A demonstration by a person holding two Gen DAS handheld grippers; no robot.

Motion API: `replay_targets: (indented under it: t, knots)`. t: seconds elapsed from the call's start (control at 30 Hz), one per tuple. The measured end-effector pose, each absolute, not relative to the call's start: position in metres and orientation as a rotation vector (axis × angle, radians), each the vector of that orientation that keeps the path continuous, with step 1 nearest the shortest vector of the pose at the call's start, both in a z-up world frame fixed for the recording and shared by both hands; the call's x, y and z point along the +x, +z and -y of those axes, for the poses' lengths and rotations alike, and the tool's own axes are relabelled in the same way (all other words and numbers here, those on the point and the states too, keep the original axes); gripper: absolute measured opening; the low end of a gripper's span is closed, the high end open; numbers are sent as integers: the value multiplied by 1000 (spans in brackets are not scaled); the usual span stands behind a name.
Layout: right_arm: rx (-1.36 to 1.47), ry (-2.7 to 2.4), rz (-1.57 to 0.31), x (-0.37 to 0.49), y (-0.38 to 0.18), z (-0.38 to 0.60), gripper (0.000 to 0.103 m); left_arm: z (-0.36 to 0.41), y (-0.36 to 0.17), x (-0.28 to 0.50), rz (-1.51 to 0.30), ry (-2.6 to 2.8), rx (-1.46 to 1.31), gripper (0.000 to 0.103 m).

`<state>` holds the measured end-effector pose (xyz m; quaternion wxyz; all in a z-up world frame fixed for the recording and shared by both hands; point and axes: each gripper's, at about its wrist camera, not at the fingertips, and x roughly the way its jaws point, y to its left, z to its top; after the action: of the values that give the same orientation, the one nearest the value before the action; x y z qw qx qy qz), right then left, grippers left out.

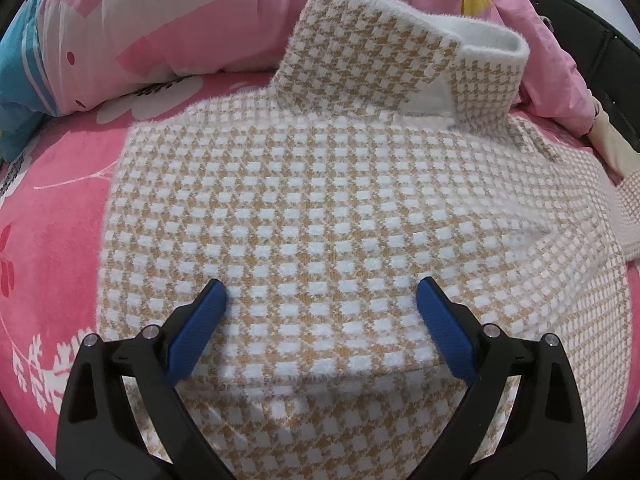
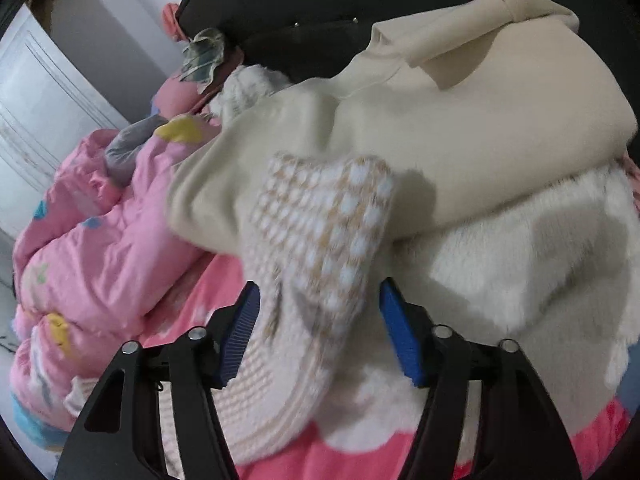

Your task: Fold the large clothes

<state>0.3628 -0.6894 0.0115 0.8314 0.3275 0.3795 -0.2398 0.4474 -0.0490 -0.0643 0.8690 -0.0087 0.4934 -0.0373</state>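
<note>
Left tongs (image 1: pixel 320 300) hover spread wide above the checked sweater (image 1: pixel 320 200) lying flat on the pink bed (image 1: pixel 52 220); right tongs (image 2: pixel 318 320) straddle its sleeve (image 2: pixel 320 248), pads not pressing it.

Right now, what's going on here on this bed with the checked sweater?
A person is folding a tan-and-white checked sweater on a pink bedsheet. The left tool hovers open over its spread body. The right tool has the sweater's sleeve between its fingers, though the blur hides whether they pinch it. A cream garment lies beyond.
</note>
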Motion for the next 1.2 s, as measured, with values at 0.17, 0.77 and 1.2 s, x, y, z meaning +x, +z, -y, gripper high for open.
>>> replay_targets:
  t: [0.17,0.77,1.2]
  knots:
    - [608,-496,-744,360,34,672,20,50,-66,446,-1016,-77,-10,92]
    - [130,279,-499,360,212,275,18,-40,-2,376,-897,-141,-214,52]
    - [208,488,-1019,427,20,211,59,-111,11,367,-902,-187,-379,49]
